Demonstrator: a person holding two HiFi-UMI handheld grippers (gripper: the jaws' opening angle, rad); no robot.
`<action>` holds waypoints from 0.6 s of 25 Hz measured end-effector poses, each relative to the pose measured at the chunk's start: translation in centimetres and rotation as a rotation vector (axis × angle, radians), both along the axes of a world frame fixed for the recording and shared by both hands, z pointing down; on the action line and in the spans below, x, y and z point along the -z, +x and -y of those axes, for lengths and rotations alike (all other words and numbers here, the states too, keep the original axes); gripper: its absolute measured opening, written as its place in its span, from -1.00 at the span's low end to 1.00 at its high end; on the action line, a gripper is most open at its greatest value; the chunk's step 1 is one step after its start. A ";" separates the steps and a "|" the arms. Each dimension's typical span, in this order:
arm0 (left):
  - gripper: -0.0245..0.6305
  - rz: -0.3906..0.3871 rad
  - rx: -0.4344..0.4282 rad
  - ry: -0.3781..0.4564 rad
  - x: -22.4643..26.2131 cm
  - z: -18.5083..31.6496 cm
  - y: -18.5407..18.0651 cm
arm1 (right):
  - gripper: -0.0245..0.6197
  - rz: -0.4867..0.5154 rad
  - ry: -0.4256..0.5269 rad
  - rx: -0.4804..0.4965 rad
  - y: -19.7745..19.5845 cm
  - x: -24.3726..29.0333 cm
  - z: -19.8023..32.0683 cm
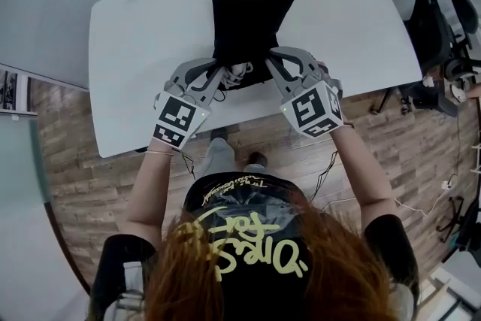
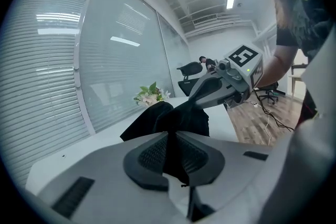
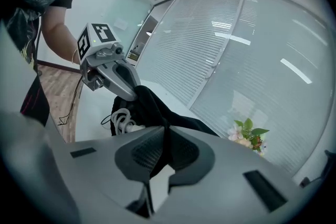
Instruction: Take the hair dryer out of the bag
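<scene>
Both sides of the mouth are pinched now. Our left hand-held gripper (image 2: 172,152) is clamped tight on the black cloth of the bag (image 1: 244,19), and our right hand-held gripper (image 3: 165,152) bites the opposite edge just as firmly, with nothing but cloth between the pads. To do this well, we'd draw the two grips apart evenly and only slightly up, so the mouth gapes without dragging the whole bag off the bench (image 1: 150,49). The cloth is thin, so a jerk could slip it from the pads. We can't see the dryer itself. It seems to sit inside, ahead of both tips, and only a white coiled cord (image 3: 123,120) peeps out between the hand-held grippers, just beside the left one's tip. The bag looks soft and matte, gathered at our grips and lying flat beyond them.
</scene>
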State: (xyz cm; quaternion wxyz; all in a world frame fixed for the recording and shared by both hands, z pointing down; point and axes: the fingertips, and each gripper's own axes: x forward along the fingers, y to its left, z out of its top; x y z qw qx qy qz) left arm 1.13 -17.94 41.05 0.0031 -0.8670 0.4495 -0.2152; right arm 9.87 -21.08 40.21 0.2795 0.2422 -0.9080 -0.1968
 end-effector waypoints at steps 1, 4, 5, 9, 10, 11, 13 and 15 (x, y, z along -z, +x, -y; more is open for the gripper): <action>-0.83 -0.001 -0.003 -0.008 0.2 0.6 -0.3 | -0.83 0.001 0.001 -0.014 -0.3 0.2 0.5; -0.83 0.032 -0.014 -0.031 0.3 2.6 -1.3 | -0.83 0.011 -0.016 -0.063 -1.2 0.4 2.1; -0.83 0.046 -0.020 -0.038 0.2 3.3 -1.5 | -0.83 0.012 -0.026 -0.083 -1.4 0.3 2.6; -0.82 0.073 -0.046 -0.083 -0.9 5.6 -2.3 | -0.83 0.013 -0.062 -0.141 -2.3 -0.6 4.3; -0.82 0.076 -0.056 -0.095 -1.3 6.2 -2.4 | -0.83 0.006 -0.068 -0.155 -2.4 -1.0 4.7; -0.82 0.079 -0.069 -0.106 -1.7 6.8 -2.5 | -0.83 -0.001 -0.072 -0.170 -2.4 -1.4 5.1; -0.81 0.083 -0.096 -0.128 -2.4 7.8 -2.5 | -0.83 -0.013 -0.079 -0.203 -2.4 -2.0 5.8; -0.80 0.077 -0.124 -0.153 -2.9 8.5 -2.4 | -0.83 -0.014 -0.087 -0.235 -2.3 -2.4 6.3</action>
